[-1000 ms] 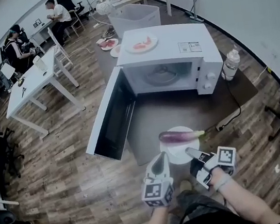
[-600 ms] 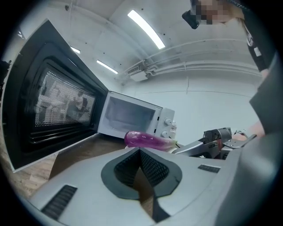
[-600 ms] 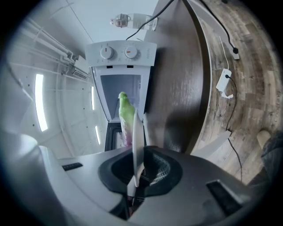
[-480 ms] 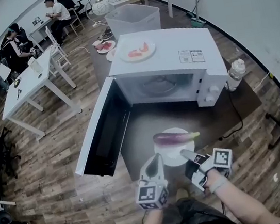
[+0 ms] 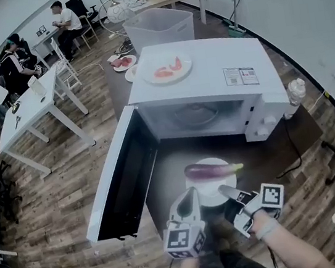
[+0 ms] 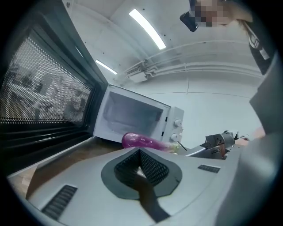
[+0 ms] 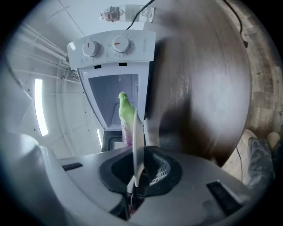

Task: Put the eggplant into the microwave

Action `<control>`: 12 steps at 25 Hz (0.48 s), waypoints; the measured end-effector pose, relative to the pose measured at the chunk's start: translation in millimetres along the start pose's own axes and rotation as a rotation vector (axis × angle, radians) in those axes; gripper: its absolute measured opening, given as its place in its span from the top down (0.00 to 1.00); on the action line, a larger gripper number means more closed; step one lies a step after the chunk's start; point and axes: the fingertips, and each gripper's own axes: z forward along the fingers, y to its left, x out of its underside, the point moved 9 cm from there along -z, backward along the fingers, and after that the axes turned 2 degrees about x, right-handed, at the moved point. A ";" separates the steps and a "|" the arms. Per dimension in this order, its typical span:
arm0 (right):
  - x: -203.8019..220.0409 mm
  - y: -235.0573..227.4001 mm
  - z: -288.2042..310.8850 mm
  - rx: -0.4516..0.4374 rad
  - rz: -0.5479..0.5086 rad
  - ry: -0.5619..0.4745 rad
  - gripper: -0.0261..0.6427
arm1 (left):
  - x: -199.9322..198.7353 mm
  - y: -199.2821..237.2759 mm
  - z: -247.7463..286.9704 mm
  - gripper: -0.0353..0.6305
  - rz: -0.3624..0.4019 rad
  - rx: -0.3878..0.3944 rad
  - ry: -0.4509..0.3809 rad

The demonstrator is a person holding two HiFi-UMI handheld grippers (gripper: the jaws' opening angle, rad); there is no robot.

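Note:
A purple eggplant (image 5: pixel 210 169) with a green stem lies across a small white plate (image 5: pixel 209 193) held just above the dark table, in front of the open white microwave (image 5: pixel 208 74). My right gripper (image 5: pixel 222 189) is shut on the plate's near rim; in the right gripper view the plate (image 7: pixel 137 141) stands edge-on between the jaws, with the eggplant (image 7: pixel 126 114) beyond it. My left gripper (image 5: pixel 191 190) is shut and empty, beside the plate's left edge. In the left gripper view the eggplant (image 6: pixel 141 141) lies before the microwave's cavity (image 6: pixel 132 117).
The microwave door (image 5: pixel 120 174) swings out wide to the left. A plate of red food (image 5: pixel 167 69) sits on the microwave's top. A water bottle (image 5: pixel 296 89) stands to its right, a plastic bin (image 5: pixel 160 22) behind it. People sit at white desks (image 5: pixel 32 103) at far left.
Both grippers have moved forward toward the microwave, carrying the plate and eggplant along. The microwave and its open door now look closer and larger.

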 end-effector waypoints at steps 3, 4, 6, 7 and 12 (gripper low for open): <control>-5.9 -0.9 12.0 -0.009 0.002 -0.018 0.93 | -3.3 12.2 11.3 0.96 -0.028 -0.007 -0.019; -7.8 -1.1 15.2 -0.010 0.005 -0.024 0.92 | -3.9 15.4 14.9 0.96 -0.031 -0.006 -0.021; -13.4 0.0 21.8 -0.014 -0.007 -0.031 0.92 | -5.7 20.4 22.3 0.96 -0.023 0.000 -0.022; -16.1 1.4 25.2 -0.015 -0.019 -0.033 0.92 | -6.6 22.8 25.6 0.96 -0.012 0.003 -0.017; -29.8 5.3 39.9 -0.026 -0.026 -0.053 0.92 | -14.1 34.5 37.7 0.96 0.015 0.008 -0.002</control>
